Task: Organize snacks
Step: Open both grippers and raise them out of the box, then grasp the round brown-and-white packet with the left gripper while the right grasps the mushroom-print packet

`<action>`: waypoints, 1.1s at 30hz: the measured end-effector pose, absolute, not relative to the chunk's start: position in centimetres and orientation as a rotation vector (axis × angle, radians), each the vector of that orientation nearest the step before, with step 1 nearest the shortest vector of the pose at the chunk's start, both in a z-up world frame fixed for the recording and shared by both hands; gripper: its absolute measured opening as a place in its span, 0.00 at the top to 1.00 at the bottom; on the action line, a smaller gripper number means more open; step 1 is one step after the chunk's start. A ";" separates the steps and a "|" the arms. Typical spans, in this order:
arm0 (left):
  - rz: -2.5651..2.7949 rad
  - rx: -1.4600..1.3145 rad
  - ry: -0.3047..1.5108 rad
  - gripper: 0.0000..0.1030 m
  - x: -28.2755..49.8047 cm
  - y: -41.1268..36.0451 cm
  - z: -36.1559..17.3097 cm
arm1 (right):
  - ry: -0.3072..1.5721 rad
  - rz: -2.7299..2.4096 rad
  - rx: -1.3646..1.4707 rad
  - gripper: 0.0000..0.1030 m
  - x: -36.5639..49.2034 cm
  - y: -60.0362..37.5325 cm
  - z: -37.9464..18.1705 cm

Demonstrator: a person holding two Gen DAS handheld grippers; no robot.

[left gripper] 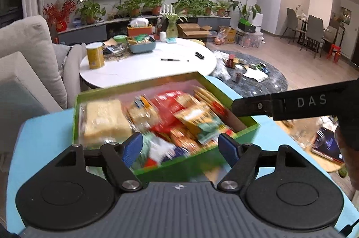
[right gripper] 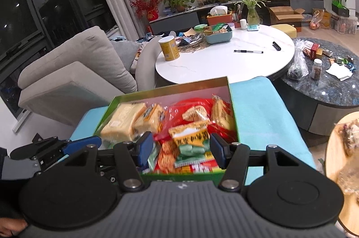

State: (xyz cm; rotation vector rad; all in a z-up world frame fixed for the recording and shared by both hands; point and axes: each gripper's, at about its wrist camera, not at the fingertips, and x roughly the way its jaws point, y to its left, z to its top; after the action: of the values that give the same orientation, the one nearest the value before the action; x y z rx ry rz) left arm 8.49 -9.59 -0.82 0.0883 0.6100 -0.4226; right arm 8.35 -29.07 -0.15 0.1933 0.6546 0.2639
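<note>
Green snack box (right gripper: 232,103) already crammed with wrapped snacks (right gripper: 190,132) (seemingly near done), left gripper (left gripper: 180,147) and right gripper (right gripper: 181,149) both apart, empty above it.

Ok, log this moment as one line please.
left tool: open, empty | right tool: open, empty | both above green box | box: full of snacks, on blue surface

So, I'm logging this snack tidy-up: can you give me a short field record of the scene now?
container: green box, lid off, on a light blue surface
contents: packaged snacks, including a pale bread pack at its left end
left gripper: open, nothing held
right gripper: open, nothing held, above the box's near end
behind: white round table with a yellow can
</note>
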 end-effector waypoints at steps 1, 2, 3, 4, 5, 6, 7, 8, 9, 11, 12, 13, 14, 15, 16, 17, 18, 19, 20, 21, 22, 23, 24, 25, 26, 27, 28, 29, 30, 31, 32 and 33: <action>-0.430 0.086 0.619 0.31 7.9 -9.7 -1.0 | 0.657 0.259 0.187 0.22 7.8 -29.3 -0.2; -0.440 0.082 0.631 0.30 7.3 -9.8 -1.1 | 0.661 0.255 0.180 0.22 7.3 -29.5 -0.3; -0.446 0.076 0.643 0.30 6.8 -10.0 -1.3 | 0.666 0.250 0.173 0.22 7.0 -29.6 -0.4; -0.451 0.070 0.656 0.30 6.2 -10.1 -1.6 | 0.671 0.244 0.164 0.22 6.5 -29.8 -0.5; -0.457 0.068 0.671 0.30 5.6 -10.3 -1.9 | 0.675 0.239 0.154 0.22 6.0 -30.0 -0.7; -0.462 0.068 0.685 0.30 5.1 -10.5 -2.2 | 0.682 0.234 0.144 0.22 5.6 -30.2 -1.0; -0.463 0.069 0.699 0.30 4.6 -10.8 -2.6 | 0.691 0.227 0.135 0.22 5.1 -30.3 -1.3; -0.463 0.070 0.714 0.30 4.0 -10.9 -2.9 | 0.700 0.219 0.127 0.22 4.8 -30.6 -1.7; -0.466 0.070 0.728 0.30 3.5 -11.1 -3.3 | 0.711 0.209 0.120 0.22 4.4 -30.8 -2.1; -0.478 0.074 0.749 0.30 2.7 -11.5 -3.9 | 0.737 0.192 0.113 0.22 3.8 -31.3 -3.1; -0.481 0.078 0.756 0.30 2.3 -11.6 -4.1 | 0.751 0.184 0.113 0.22 3.6 -31.5 -3.6; -0.484 0.084 0.764 0.30 1.9 -11.8 -4.4 | 0.763 0.177 0.111 0.22 3.4 -31.7 -4.1; -0.486 0.087 0.769 0.30 1.5 -11.8 -4.8 | 0.776 0.173 0.107 0.22 3.2 -31.8 -4.7; -0.484 0.088 0.776 0.30 1.2 -11.9 -5.0 | 0.788 0.169 0.102 0.22 3.1 -31.9 -5.2; -0.482 0.087 0.782 0.30 1.1 -11.9 -5.2 | 0.800 0.168 0.097 0.22 3.0 -31.9 -5.6; -0.479 0.087 0.790 0.30 0.9 -11.9 -5.3 | 0.812 0.173 0.088 0.22 2.9 -31.9 -6.0; -0.477 0.089 0.795 0.30 0.8 -11.9 -5.4 | 0.822 0.179 0.074 0.22 2.7 -31.8 -6.4; -0.473 0.090 0.797 0.30 0.7 -11.9 -5.4 | 0.830 0.182 0.061 0.22 2.8 -31.6 -6.7; -0.468 0.092 0.797 0.30 0.6 -11.9 -5.5 | 0.833 0.182 0.051 0.22 2.6 -31.6 -6.8; -0.462 0.092 0.797 0.30 0.6 -11.9 -5.5 | 0.836 0.180 0.044 0.22 2.7 -31.7 -7.1; -0.456 0.092 0.798 0.30 0.7 -11.9 -5.4 | 0.839 0.174 0.041 0.21 2.9 -31.7 -7.3; -0.451 0.091 0.797 0.29 0.7 -11.9 -5.4 | 0.844 0.169 0.040 0.21 3.0 -31.8 -7.4; -0.449 0.090 0.797 0.29 0.8 -11.8 -5.4 | 0.850 0.168 0.040 0.21 3.0 -31.9 -7.7; -0.448 0.089 0.797 0.28 0.8 -11.8 -5.3 | 0.857 0.167 0.040 0.21 3.2 -32.0 -7.9; -0.448 0.088 0.798 0.28 0.8 -11.9 -5.3 | 0.862 0.167 0.039 0.21 3.2 -32.1 -8.2; -0.449 0.087 0.799 0.28 0.9 -11.9 -5.4 | 0.869 0.166 0.034 0.21 3.2 -32.1 -8.3; -0.451 0.086 0.801 0.28 0.9 -12.0 -5.4 | 0.876 0.168 0.033 0.21 3.3 -32.2 -8.5; -0.453 0.085 0.804 0.28 0.8 -12.2 -5.4 | 0.882 0.170 0.031 0.21 3.3 -32.3 -8.7; -0.455 0.086 0.808 0.28 0.8 -12.3 -5.5 | 0.887 0.173 0.029 0.21 3.4 -32.4 -8.8; -0.459 0.087 0.812 0.28 0.7 -12.5 -5.6 | 0.893 0.175 0.024 0.21 3.5 -32.3 -9.0; -0.467 0.089 0.821 0.28 0.6 -12.6 -5.7 | 0.901 0.176 0.019 0.21 3.6 -32.3 -9.2; -0.473 0.088 0.831 0.28 0.5 -12.8 -5.9 | 0.907 0.178 0.013 0.21 3.6 -32.2 -9.4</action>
State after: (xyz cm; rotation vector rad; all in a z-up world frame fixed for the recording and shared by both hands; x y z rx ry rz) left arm 0.45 -12.78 -5.86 0.0882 0.8309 -0.4730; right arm 3.64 -32.23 -9.44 0.0126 0.9075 0.1776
